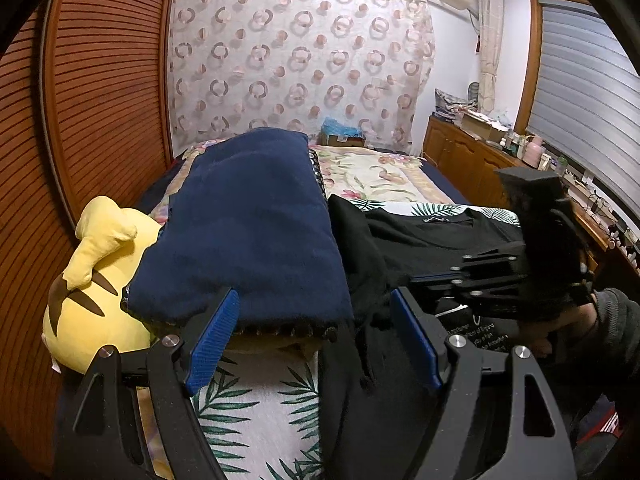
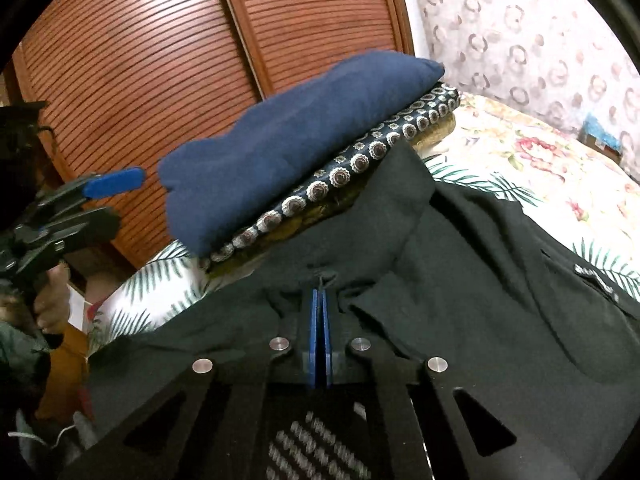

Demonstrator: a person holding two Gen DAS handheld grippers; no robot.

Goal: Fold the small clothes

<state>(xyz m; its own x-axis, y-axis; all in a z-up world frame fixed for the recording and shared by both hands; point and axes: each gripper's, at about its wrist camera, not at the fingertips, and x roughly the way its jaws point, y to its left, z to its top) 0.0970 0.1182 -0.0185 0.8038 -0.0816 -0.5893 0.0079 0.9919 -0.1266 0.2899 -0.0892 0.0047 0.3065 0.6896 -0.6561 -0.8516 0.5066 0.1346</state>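
A black T-shirt (image 1: pixel 424 236) with white print lies spread on the leaf-patterned bed sheet (image 1: pixel 256 396); it fills the right wrist view (image 2: pixel 460 264). My right gripper (image 2: pixel 319 294) is shut on a pinch of the black T-shirt's fabric. In the left wrist view it appears as a black frame (image 1: pixel 492 276) over the shirt, held by a hand. My left gripper (image 1: pixel 316 320) is open and empty, its blue pads wide apart at the shirt's left edge, just in front of the blue pillow. It shows at the left in the right wrist view (image 2: pixel 116 182).
A navy blue pillow (image 1: pixel 248 224) lies on a patterned cushion (image 2: pixel 360 164) left of the shirt. A yellow plush toy (image 1: pixel 96 280) sits at the bed's left edge beside the wooden slatted wardrobe (image 1: pixel 92 100). A cluttered wooden cabinet (image 1: pixel 472 152) stands at the right.
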